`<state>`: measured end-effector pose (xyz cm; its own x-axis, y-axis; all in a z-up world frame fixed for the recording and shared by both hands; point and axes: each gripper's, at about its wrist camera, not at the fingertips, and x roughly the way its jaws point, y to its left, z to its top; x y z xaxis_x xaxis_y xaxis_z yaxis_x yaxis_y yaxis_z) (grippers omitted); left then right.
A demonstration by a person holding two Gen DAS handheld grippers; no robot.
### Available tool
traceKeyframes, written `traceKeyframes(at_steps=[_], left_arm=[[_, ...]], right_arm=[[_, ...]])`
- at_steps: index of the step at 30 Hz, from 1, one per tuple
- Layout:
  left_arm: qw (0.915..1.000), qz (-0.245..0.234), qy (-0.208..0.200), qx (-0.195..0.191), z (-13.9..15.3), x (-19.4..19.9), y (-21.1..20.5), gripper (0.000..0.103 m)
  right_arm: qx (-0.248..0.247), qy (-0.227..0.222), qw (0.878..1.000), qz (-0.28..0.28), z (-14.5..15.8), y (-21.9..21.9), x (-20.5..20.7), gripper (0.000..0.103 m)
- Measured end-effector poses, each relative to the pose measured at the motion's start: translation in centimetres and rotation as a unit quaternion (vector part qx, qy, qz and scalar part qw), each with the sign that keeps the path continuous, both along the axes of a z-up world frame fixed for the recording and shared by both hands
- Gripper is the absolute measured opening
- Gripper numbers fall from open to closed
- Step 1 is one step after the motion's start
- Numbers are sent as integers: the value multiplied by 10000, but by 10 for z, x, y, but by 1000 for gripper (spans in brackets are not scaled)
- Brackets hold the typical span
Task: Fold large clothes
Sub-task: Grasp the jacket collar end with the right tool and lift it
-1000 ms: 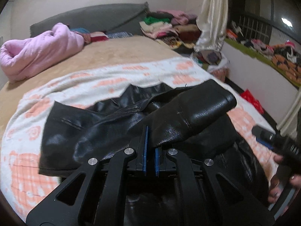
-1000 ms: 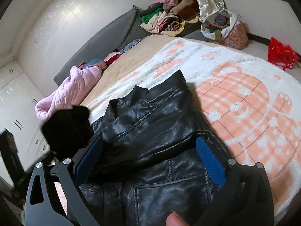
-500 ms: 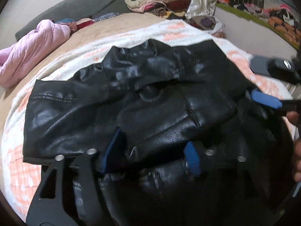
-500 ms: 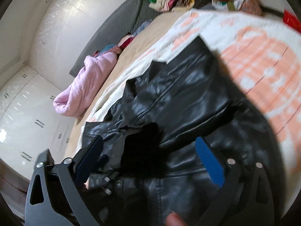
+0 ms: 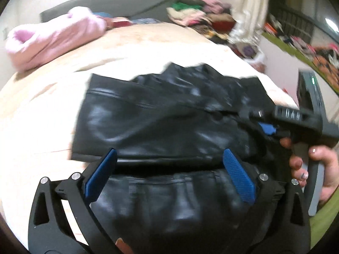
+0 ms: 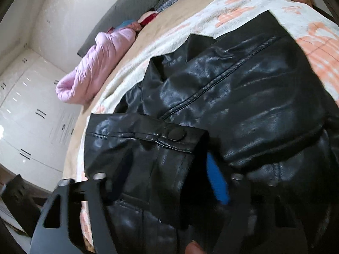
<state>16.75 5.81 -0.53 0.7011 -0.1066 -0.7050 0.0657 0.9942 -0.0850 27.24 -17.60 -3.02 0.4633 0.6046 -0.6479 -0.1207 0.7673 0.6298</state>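
Note:
A black leather jacket (image 5: 161, 122) lies on the white and orange blanket (image 5: 38, 127) on the bed, with a sleeve folded across its body. My left gripper (image 5: 169, 171) is open and empty just above the jacket's near part. My right gripper (image 6: 167, 180) has its jaws around the buttoned sleeve cuff (image 6: 148, 144); the fingers are blurred, so I cannot tell if they press on it. It also shows in the left wrist view (image 5: 267, 127), low at the jacket's right side.
A rolled pink quilt (image 5: 53, 38) lies at the bed's far left, against a grey headboard (image 5: 110, 2). Piled clothes (image 5: 195, 14) sit at the far right. White wardrobe doors (image 6: 25, 110) stand left of the bed.
My left gripper let go of the sleeve, opened wide and pulled back. The sleeve now lies flat across the jacket. My right gripper moved left and down onto the cuff, its jaws narrowing.

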Motion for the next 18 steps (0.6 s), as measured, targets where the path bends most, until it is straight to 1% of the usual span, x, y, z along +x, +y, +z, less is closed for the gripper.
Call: traceKeyframes(at_steps=[1,2,3,5,6,7,9,12,14,16,17,18], left_arm=[[9998,197,-31,-49,3,-1,13,93],[9994,331,-38,-94,5,-1,23,93],[9991,406,-41,-119,7,-1,30,93],[9980,618,-90,-112,14,-3,50,93],[9970,756,-142,-69,19,-5,60,93],[9957,898,-200,-60,23,-7,69,93],[9936,1082,-274,-157,29,-10,83,93],[9905,1288,-326,-346,36,-11,99,93],[9897,1350,-288,-387,36,-10,103,93],[9902,1321,-242,-381,34,-4,99,93],[9907,1291,-225,-371,34,1,96,93],[9913,1250,-211,-360,33,8,92,93]], right_arm=[[-49,-57,10000,60,1,3,1,27],[-188,-182,9996,144,6,8,2,17],[-320,-334,9987,235,12,12,3,14],[-698,-921,9923,449,37,20,0,11],[-847,-1320,9858,593,57,24,-4,11],[-926,-1541,9815,655,69,26,-7,10],[-1010,-2095,9696,758,104,23,-12,8],[-1180,-2607,9549,792,138,8,-14,8],[-1375,-2720,9499,699,144,-4,-13,8],[-1626,-2713,9475,477,138,-19,-9,8],[-1693,-2664,9481,378,133,-27,-8,8],[-1691,-2538,9519,278,124,-38,-4,8]])
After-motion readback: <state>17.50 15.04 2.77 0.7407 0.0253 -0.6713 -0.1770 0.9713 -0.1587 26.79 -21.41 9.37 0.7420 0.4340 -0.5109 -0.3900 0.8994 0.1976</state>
